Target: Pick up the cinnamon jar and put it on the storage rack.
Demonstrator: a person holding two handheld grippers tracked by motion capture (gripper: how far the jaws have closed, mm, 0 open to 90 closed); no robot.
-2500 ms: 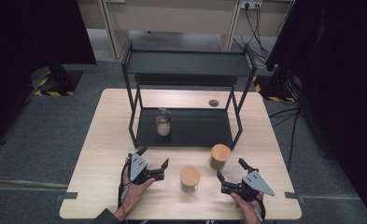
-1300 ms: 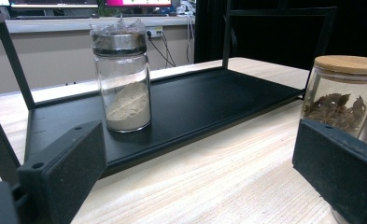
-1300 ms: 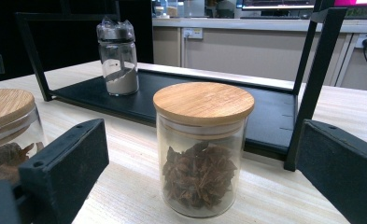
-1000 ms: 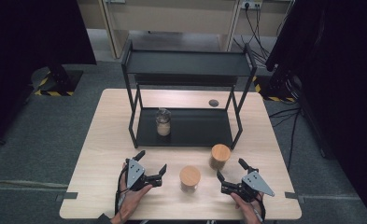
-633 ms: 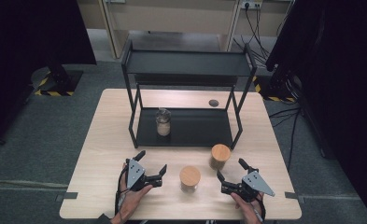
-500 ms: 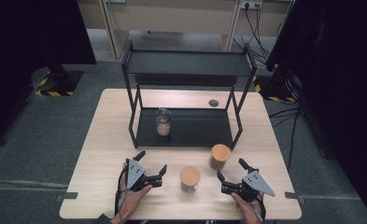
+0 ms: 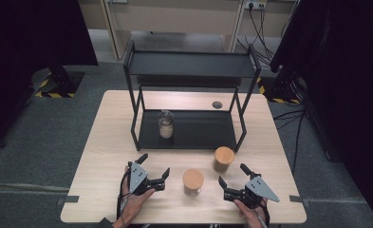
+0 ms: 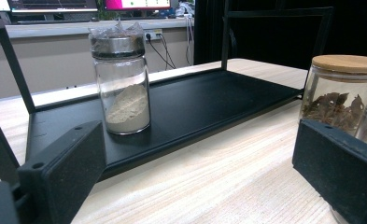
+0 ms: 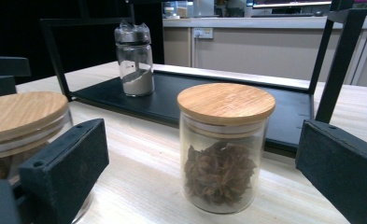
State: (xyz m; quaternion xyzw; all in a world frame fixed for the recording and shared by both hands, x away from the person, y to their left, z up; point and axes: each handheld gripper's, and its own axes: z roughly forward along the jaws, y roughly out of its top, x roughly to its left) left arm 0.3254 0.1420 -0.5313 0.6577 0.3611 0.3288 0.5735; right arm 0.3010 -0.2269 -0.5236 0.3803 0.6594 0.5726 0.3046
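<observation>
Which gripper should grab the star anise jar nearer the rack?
Probably right. The right gripper, jaws open, faces the star anise jar squarely; the left gripper sees it off to the side, past the other wooden-lidded jar.

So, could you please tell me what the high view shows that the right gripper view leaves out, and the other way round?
The high view alone shows the rack's top shelf, a small dark disc on the table behind it, and both hands with open tongs. The right gripper view alone shows the dried brown pieces inside the wooden-lidded jar. Both show the powder jar on the rack's bottom shelf and the two wooden-lidded jars on the table.
</observation>
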